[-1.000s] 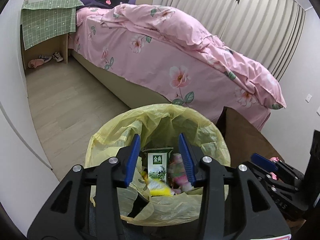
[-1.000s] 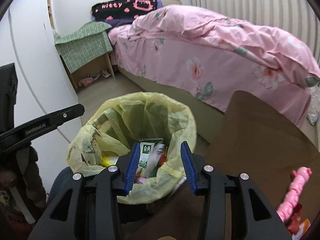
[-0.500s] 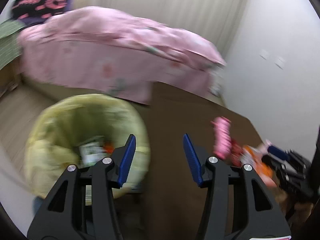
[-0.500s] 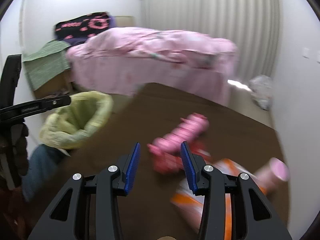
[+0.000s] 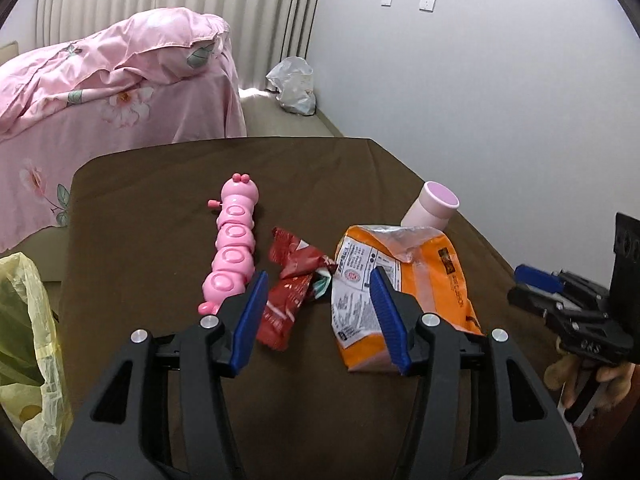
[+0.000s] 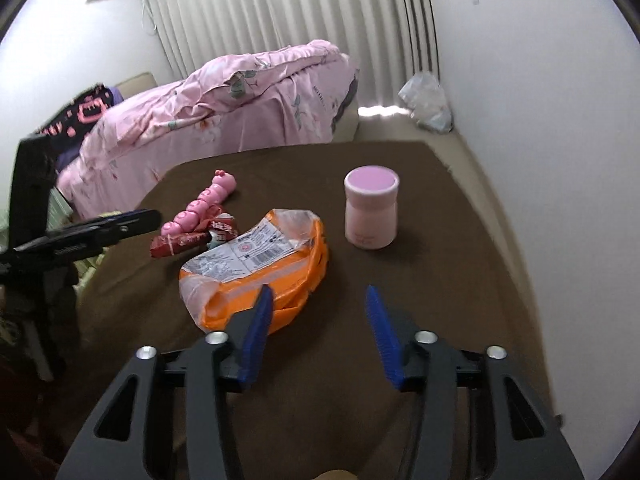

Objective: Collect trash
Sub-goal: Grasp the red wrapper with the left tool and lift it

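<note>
Soft, even daylight; a bright glare patch lies on the floor (image 6: 380, 112) below the curtains (image 6: 288, 12). Fisheye bends edges, corners vignette black; right wrist view slightly blurred.

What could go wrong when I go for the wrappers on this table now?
The red wrapper lies against the pink caterpillar toy, so the open left tongs may grab or drag the toy. The orange bag looks slick and puffy; the right tongs may slip.
</note>
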`<state>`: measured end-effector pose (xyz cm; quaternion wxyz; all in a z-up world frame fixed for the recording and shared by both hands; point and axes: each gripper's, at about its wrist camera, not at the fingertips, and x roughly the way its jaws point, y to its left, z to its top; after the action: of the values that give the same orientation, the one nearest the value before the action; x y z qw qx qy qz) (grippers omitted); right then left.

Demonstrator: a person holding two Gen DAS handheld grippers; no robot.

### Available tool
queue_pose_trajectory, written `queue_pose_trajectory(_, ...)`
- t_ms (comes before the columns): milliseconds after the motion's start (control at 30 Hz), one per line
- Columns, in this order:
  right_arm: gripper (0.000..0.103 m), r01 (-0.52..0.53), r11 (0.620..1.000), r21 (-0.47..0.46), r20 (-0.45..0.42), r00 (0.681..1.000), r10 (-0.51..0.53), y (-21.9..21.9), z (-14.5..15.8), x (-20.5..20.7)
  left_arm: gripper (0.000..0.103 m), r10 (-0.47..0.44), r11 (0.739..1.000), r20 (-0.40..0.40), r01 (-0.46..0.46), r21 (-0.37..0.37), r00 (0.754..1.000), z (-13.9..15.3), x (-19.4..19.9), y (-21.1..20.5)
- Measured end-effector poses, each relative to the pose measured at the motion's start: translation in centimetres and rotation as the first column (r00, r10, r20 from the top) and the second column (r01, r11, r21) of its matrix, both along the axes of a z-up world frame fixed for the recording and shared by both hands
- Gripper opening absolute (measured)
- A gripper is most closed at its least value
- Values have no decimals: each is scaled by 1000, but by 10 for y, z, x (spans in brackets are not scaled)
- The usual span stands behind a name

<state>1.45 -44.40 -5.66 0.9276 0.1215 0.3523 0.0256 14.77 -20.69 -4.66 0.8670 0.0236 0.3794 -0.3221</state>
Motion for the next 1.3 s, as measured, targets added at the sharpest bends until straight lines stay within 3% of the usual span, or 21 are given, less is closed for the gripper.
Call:
queue_pose_trajectory(100, 51, -14, 997, 71, -16, 1000, 15, -2, -14, 25, 50, 28, 1000, -10, -28, 3, 1000, -4, 2, 1)
queue_pose_trajectory(267, 50, -77, 984, 160, -200, 974, 108, 11, -47, 75, 50, 43, 998, 1, -43, 41, 999, -6, 0, 6)
queue_pose_trajectory(333, 41, -133, 986, 100, -186, 971, 150, 25, -43, 75, 50, 35, 998, -1, -35, 45, 999, -6, 3, 7)
queue_pose_trajectory(500, 40, -218, 976, 23, -203, 955, 218, 43, -46, 56, 50, -12, 994, 1, 12, 105, 1000, -15, 13, -11)
queue_pose_trajectory(767, 40, -96, 991, -89, -242, 968, 72, 2, -44, 17, 50, -32, 970, -24, 37, 241, 999, -40, 35, -46)
queue_pose_trajectory(800, 40, -86, 993, -80, -246, 967, 64, -3, -45, 16, 45, -25, 968, -32, 32, 249, 999, -42, 37, -47)
queue_pose_trajectory(833, 40, -79, 995, -60, -248, 967, 62, -7, -47, 14, 37, -18, 968, -47, 29, 249, 999, -45, 39, -47)
queue_pose_trajectory(1100, 51, -47, 999, 17, -213, 976, 50, -14, -50, 8, 36, -5, 985, -133, 28, 171, 991, -41, 10, -18)
queue_pose_trajectory(1200, 52, -2, 990, 138, -178, 984, 27, -27, -53, 4, 36, 31, 990, -156, -9, 141, 987, -36, -16, 6)
queue_pose_trajectory(1300, 51, 5, 992, 130, -220, 975, 24, -26, -48, 3, 36, 101, 986, -147, -79, 144, 984, -36, -37, 29)
